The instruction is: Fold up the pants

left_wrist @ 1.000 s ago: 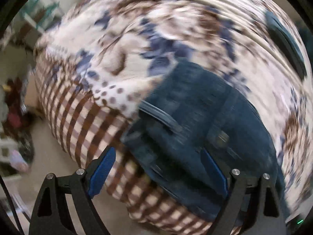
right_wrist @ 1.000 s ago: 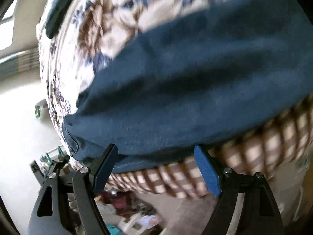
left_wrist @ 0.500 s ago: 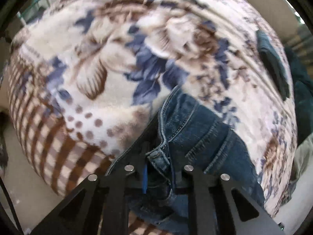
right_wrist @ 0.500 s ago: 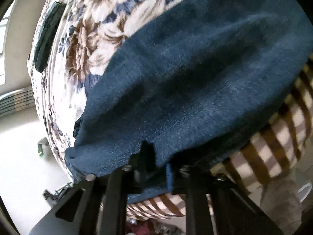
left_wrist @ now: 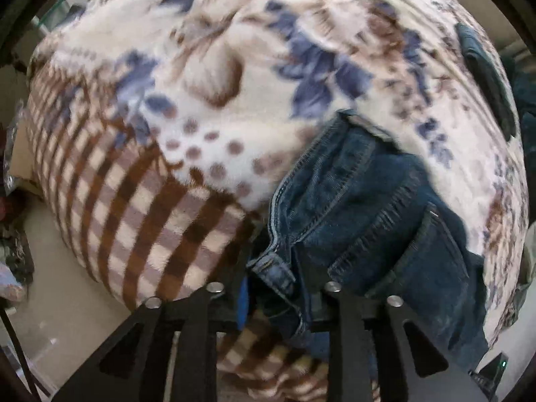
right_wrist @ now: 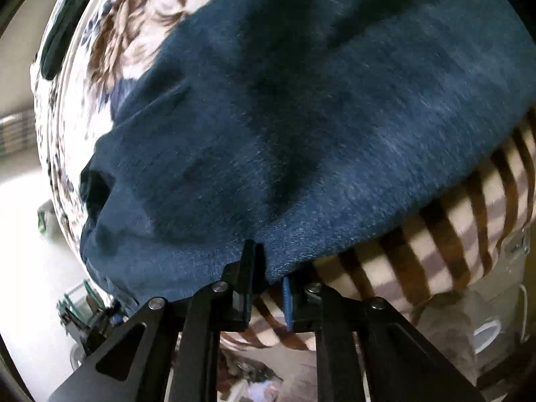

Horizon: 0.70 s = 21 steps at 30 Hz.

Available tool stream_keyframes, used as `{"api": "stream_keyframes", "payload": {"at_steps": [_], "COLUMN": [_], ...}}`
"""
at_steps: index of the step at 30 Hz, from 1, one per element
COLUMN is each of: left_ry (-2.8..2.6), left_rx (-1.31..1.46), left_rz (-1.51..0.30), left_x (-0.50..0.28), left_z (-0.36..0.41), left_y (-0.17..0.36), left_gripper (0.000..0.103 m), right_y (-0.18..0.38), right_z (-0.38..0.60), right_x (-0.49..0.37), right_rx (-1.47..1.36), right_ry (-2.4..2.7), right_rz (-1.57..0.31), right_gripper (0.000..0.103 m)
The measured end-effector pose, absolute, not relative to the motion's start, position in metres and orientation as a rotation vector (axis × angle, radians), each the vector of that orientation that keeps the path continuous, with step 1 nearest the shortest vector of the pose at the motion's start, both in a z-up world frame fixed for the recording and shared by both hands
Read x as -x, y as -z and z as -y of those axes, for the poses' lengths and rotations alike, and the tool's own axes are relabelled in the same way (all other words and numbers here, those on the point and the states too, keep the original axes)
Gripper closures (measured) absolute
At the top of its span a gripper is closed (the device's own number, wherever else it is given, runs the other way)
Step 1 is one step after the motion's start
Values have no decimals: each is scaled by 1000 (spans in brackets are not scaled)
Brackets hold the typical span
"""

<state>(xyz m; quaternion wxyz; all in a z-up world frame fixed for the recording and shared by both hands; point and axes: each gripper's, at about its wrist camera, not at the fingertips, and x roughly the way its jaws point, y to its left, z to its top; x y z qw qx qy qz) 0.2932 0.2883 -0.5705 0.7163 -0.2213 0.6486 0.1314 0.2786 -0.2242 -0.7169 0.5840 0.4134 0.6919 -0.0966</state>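
Note:
Dark blue jeans [left_wrist: 361, 207] lie on a bed covered with a floral and checked blanket [left_wrist: 207, 100]. In the left wrist view my left gripper [left_wrist: 278, 288] is shut on the waistband end of the jeans, by the stitched seams and pocket. In the right wrist view my right gripper [right_wrist: 268, 278] is shut on the near edge of the jeans' leg [right_wrist: 301, 127], which spreads wide across the blanket [right_wrist: 452, 241]. The leg opening [right_wrist: 97, 191] shows at the left.
A dark flat object [left_wrist: 485, 77] lies on the blanket at the far right; it also shows in the right wrist view [right_wrist: 63, 40]. The bed edge drops to a pale floor [left_wrist: 57, 301] with clutter at the left. More clutter sits below the bed [right_wrist: 254, 378].
Both grippers were open a second ago, closed on the jeans' edges half a second ago, and now hold them, with the fabric pulled slightly toward the bed's near edge.

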Motion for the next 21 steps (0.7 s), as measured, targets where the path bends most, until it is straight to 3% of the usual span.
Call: {"api": "stream_keyframes", "payload": {"at_steps": [2,3,4,5,6,7,11,15,20,21], "left_ry": [-288,-283,-277,-268,-259,-252,-207,-203,-295,-321], "left_rx": [435,402,374,334,285,242,63,56,12,6], "left_rz": [-1408,-1392,-1374,-1357,-1346,-1330,-1297,-1328,-1349,-1361], "left_x": [-293,-292,-290,-290,-292,-293,-301,-320,-337,-339], "left_z": [-279,-272,-266,-257,-245,-234,-169,-126,-87,-86], "left_y": [545,533,524,514,505,498,484,503,536,542], "left_gripper": [66,60,44,31,12,10,7,7,7,7], "right_y": [703,698,686,676,668,660,635,625,677,696], "right_z": [226,227,232,237,242,249,306,378,457,466], "right_x": [-284,-285,-284,-281,-282,-281,-273,-263,-264,-268], "right_rx": [-920,-906,-893,-880,-856,-837,-893,-900,-1026,-1023], "right_ry": [176,161,137,129,135,145,259,421,544,539], "right_rz": [-1597,-1584,-1547,-1517,-1505,-1497,-1409,-1323,-1348,-1409], "right_gripper": [58,36,28,28,28,28,28,28,30,39]}}
